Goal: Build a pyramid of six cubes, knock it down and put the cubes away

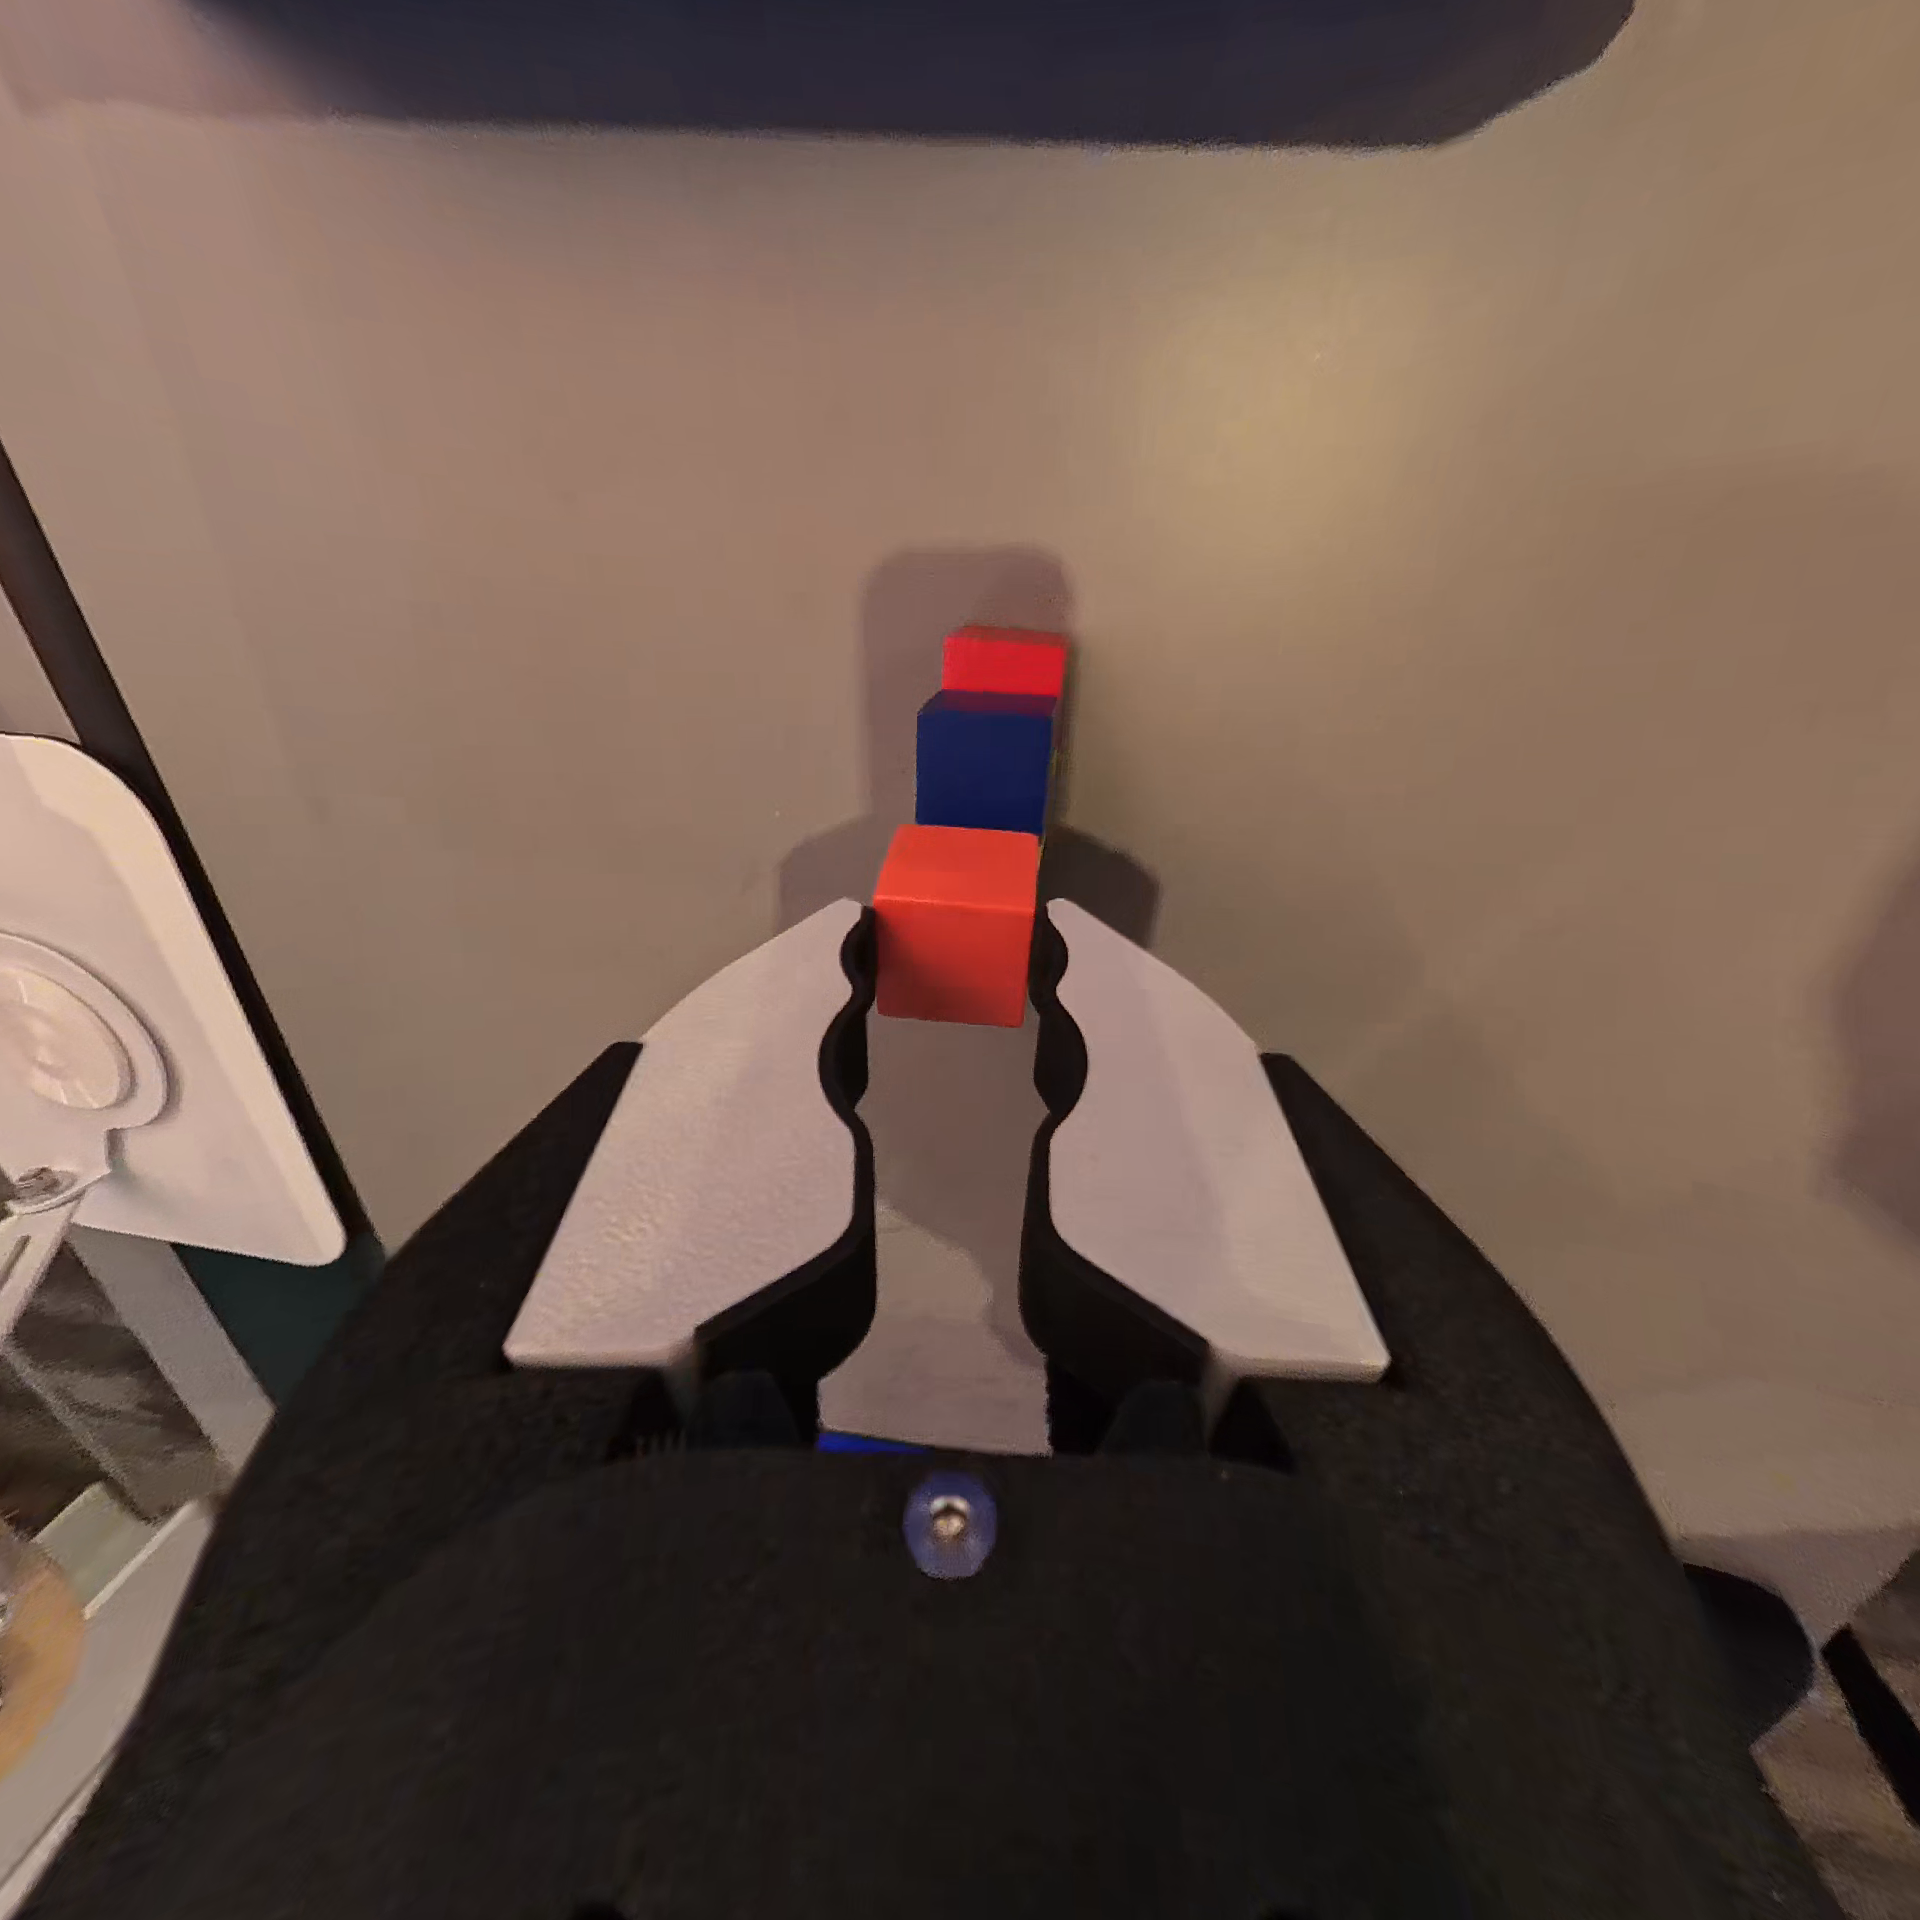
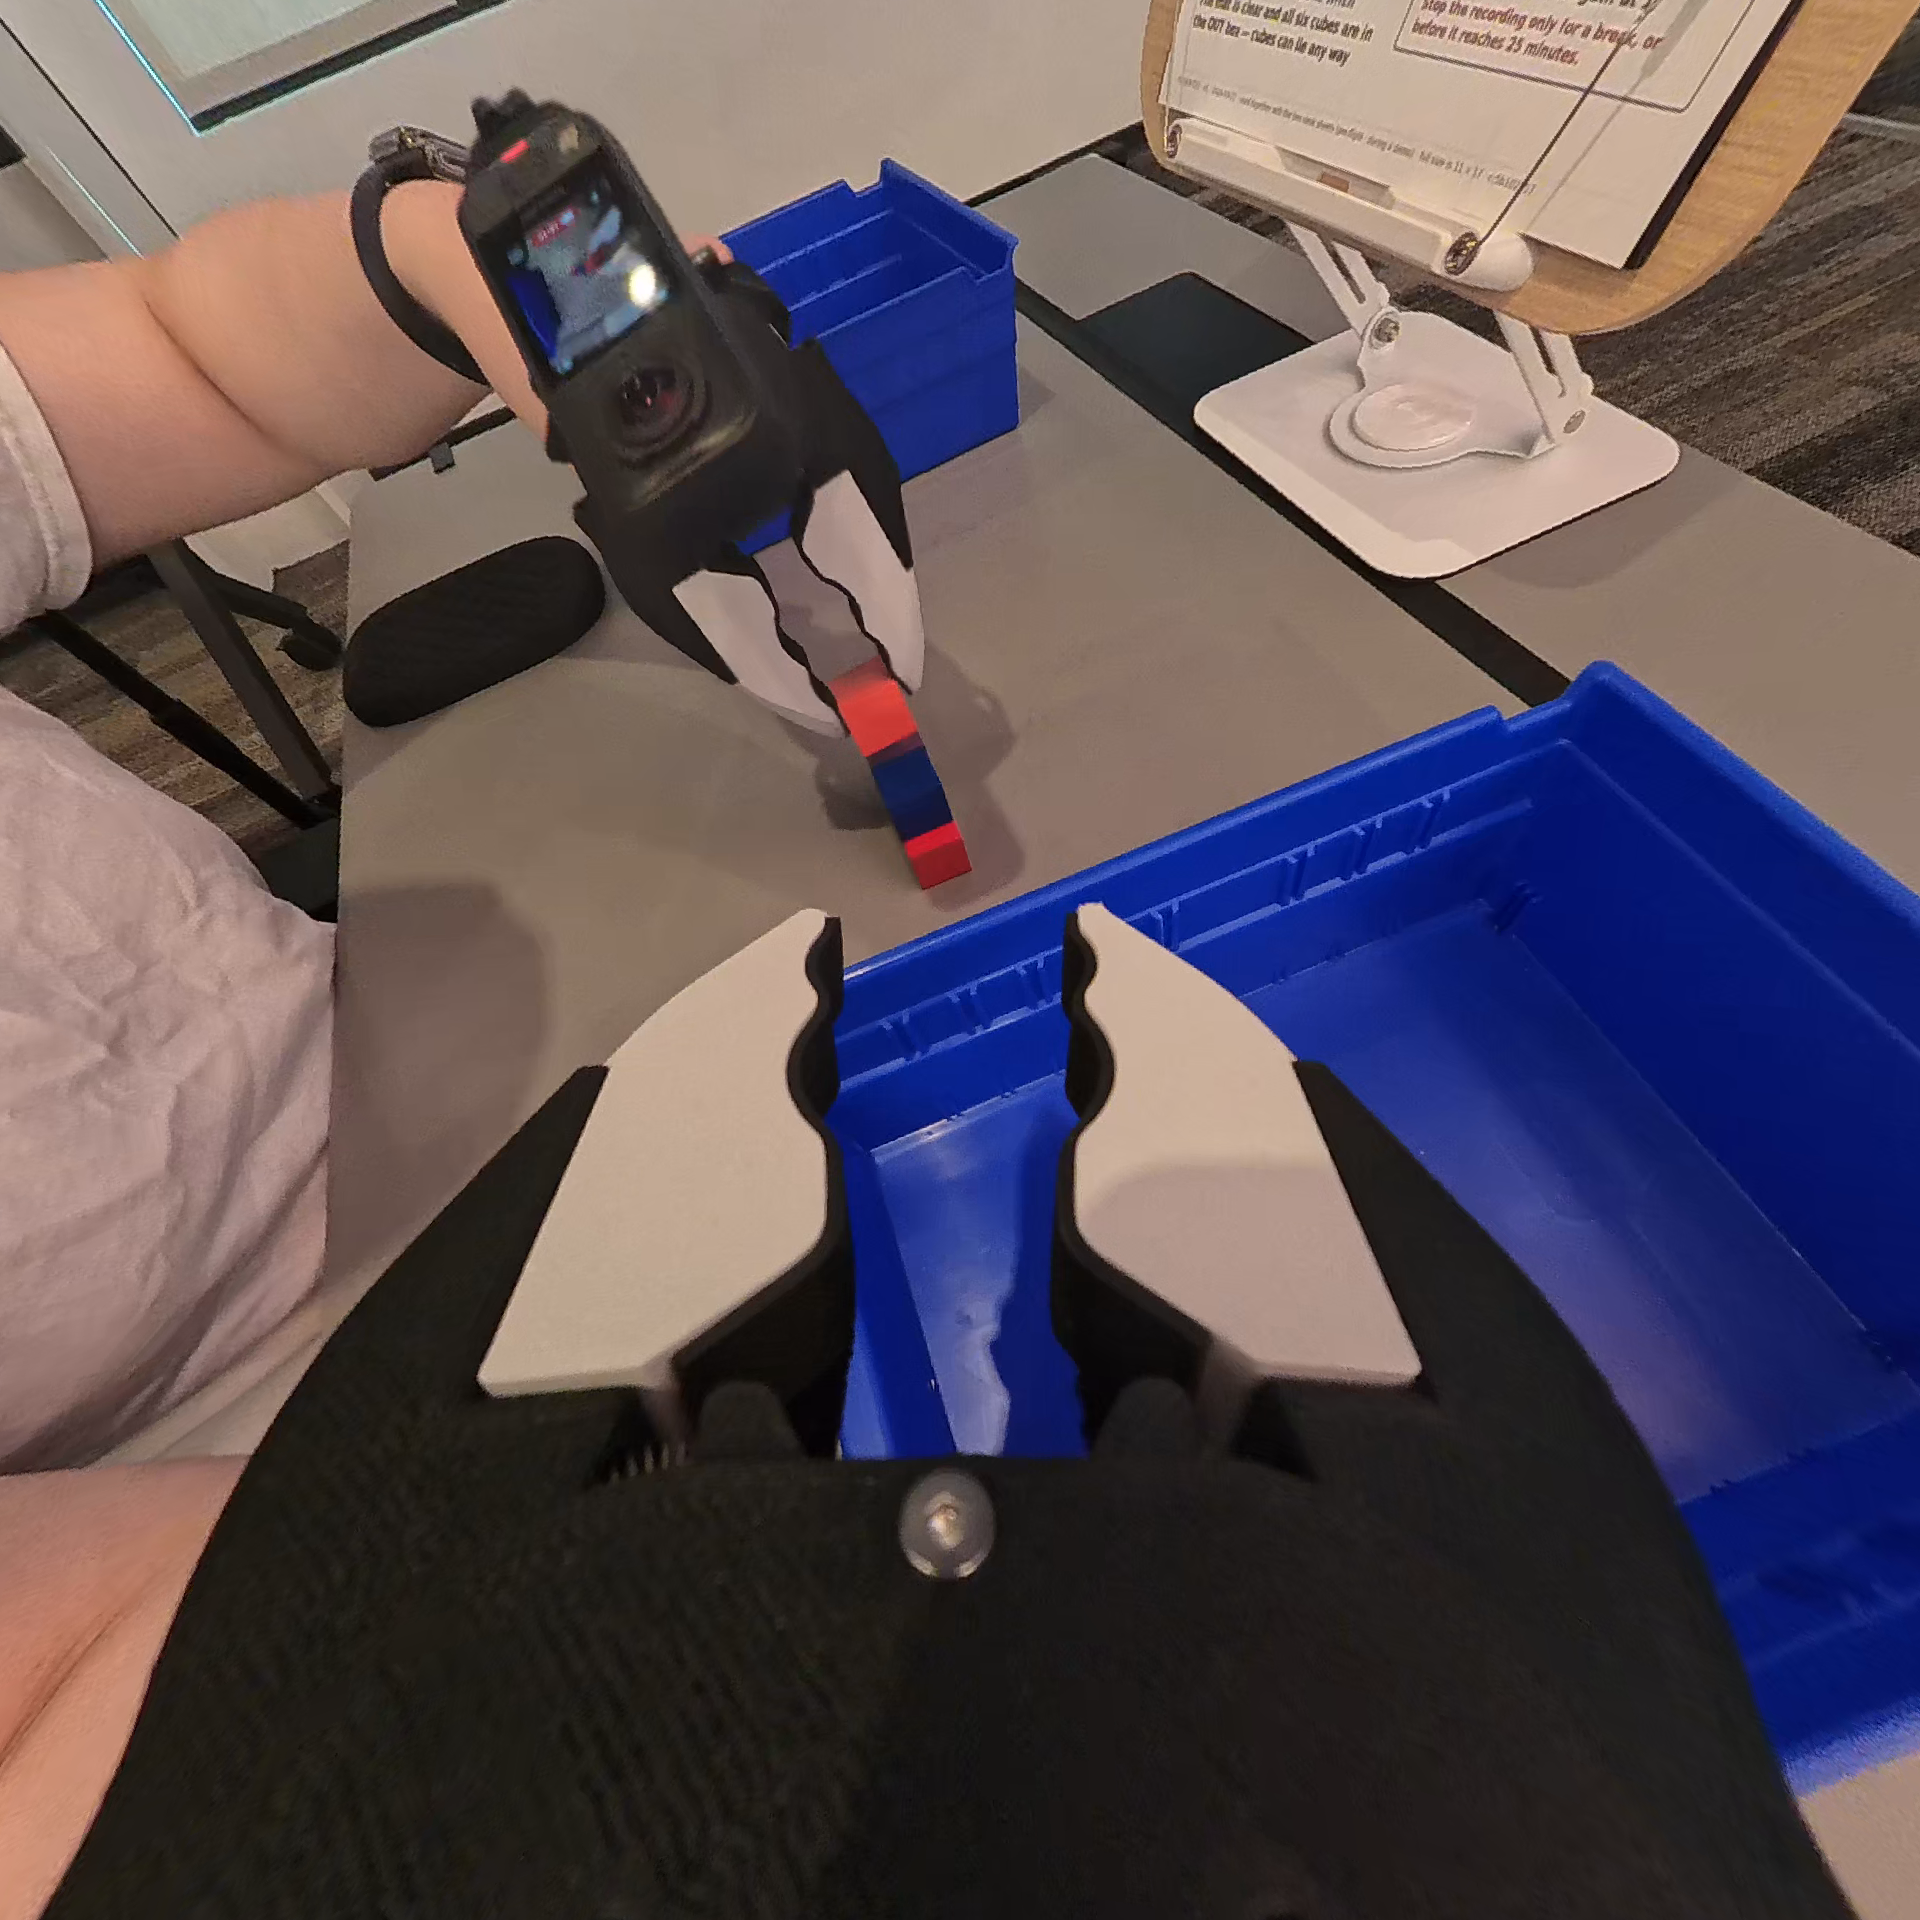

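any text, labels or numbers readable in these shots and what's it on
Printed sheet on the tilted stand: several lines of print, which I won't quote.
Small screen on the left gripper: marks too blurred to read.
Cubes and blue bins: no writing visible.

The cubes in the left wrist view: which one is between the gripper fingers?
The orange-red cube, nearest the camera, sits between the left gripper fingertips. The blue cube and red cube lie beyond it, ungripped.
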`<state>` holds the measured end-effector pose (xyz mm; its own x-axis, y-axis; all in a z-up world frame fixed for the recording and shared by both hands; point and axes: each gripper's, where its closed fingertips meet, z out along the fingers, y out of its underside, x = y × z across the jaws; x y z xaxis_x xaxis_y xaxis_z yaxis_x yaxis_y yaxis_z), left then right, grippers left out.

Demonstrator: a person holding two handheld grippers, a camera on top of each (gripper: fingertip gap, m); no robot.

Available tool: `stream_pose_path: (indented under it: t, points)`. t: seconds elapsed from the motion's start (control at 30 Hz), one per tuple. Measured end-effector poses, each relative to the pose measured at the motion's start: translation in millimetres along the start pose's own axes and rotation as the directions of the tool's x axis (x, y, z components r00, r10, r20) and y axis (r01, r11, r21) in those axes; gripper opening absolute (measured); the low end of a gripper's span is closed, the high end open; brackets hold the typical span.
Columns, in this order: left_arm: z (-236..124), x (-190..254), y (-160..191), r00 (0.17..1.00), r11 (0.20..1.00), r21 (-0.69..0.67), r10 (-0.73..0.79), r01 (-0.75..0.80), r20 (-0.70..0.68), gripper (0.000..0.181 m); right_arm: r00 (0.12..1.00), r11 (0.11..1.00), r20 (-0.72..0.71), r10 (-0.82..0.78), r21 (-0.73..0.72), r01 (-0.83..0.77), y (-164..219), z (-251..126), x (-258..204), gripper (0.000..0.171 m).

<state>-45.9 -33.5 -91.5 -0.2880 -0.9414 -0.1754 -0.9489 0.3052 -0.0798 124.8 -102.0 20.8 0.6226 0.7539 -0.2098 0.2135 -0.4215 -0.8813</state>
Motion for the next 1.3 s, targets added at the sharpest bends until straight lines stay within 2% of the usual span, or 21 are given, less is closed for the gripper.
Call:
stream_pose_path:
  t: [0.33, 1.3]
  points:
    - [6, 0, -1, 1.0, 0.999, -0.041, 0.02, -0.021, -0.018, 0.028, 1.0, 0.999, 0.012, 0.016, 0.033, -0.016, 0, -7, 2, 0.042]
    - [13, -1, -4, 0.998, 0.997, -0.042, 0.064, -0.064, -0.014, 0.028, 0.999, 1.0, 0.03, 0.015, 0.017, -0.016, 1, -1, 2, 0.042]
